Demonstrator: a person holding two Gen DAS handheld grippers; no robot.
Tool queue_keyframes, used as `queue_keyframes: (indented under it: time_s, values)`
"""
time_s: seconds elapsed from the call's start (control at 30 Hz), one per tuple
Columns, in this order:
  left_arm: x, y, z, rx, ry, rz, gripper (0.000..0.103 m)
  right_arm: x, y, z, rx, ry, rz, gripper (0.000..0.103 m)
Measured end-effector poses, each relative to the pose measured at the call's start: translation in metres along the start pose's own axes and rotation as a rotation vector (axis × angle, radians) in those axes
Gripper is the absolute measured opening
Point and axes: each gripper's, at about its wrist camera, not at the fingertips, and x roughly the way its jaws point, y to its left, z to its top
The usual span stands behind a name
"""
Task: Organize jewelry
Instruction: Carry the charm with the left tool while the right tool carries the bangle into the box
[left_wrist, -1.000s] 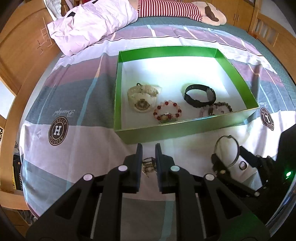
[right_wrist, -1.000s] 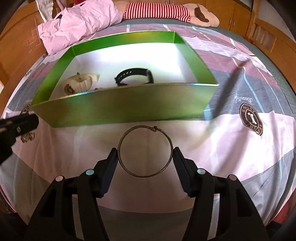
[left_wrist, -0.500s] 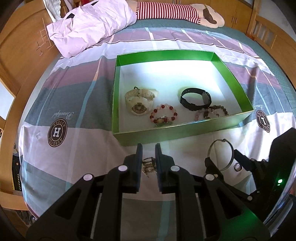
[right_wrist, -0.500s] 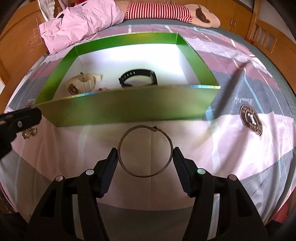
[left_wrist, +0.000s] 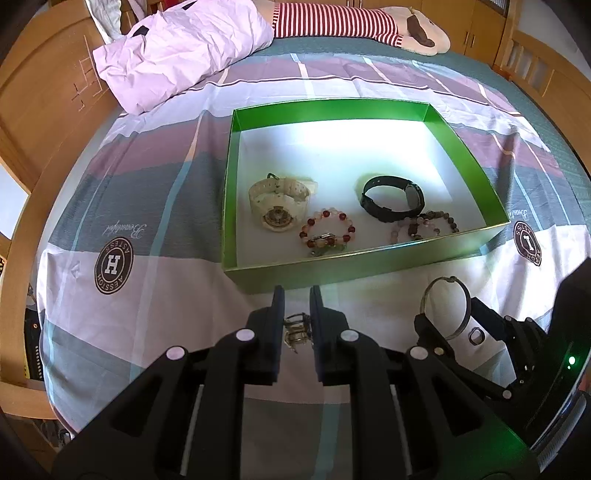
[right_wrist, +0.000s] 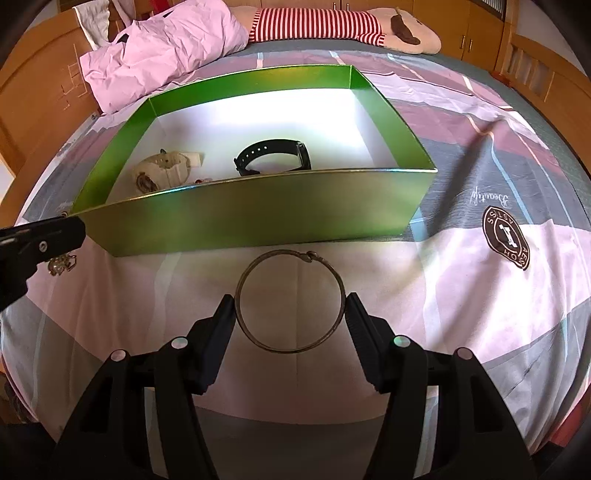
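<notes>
Fingers of the left gripper (left_wrist: 296, 308) pinch a small metal trinket (left_wrist: 295, 332) (its exact kind is unclear) just near of the green box (left_wrist: 369, 264). Right gripper (right_wrist: 290, 308) spreads wide, both pads against the outer rim of a metal bangle (right_wrist: 290, 301) over the bedsheet (right_wrist: 461, 295), near the box's front wall.

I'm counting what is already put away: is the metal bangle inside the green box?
No, the metal bangle lies on the bedsheet outside the green box, between the fingers of the right claw.
</notes>
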Motion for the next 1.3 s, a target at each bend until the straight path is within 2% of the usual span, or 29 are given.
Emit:
queue_keyframes:
  time_s: [0.27,0.47,0.73,0.83,0.97,1.1,1.3]
  values:
    - [0.003,0.016,0.005,-0.058,-0.006,0.001,0.014,-0.004,-0.011,0.002,0.009,0.002,0.010,0.061]
    - [0.000,0.011,0.004,-0.042,-0.012,-0.007,0.014,0.005,-0.007,-0.004,-0.005,0.035,0.006,0.061]
    - [-0.002,0.014,0.006,-0.049,-0.017,-0.022,0.014,-0.003,-0.003,0.001,-0.006,0.012,0.036,0.061]
    - [-0.008,0.021,0.013,-0.055,-0.059,-0.057,0.014,-0.019,-0.003,0.009,-0.011,-0.041,0.077,0.061]
    - [-0.024,0.039,0.029,-0.096,-0.156,-0.118,0.014,-0.040,-0.005,0.030,-0.045,-0.119,0.119,0.061]
    - [-0.025,0.046,0.040,-0.072,-0.165,-0.225,0.014,-0.046,-0.015,0.056,-0.065,-0.168,0.141,0.061]
    - [-0.006,0.044,0.055,-0.078,-0.152,-0.326,0.014,-0.031,-0.031,0.076,-0.095,-0.223,0.141,0.061]
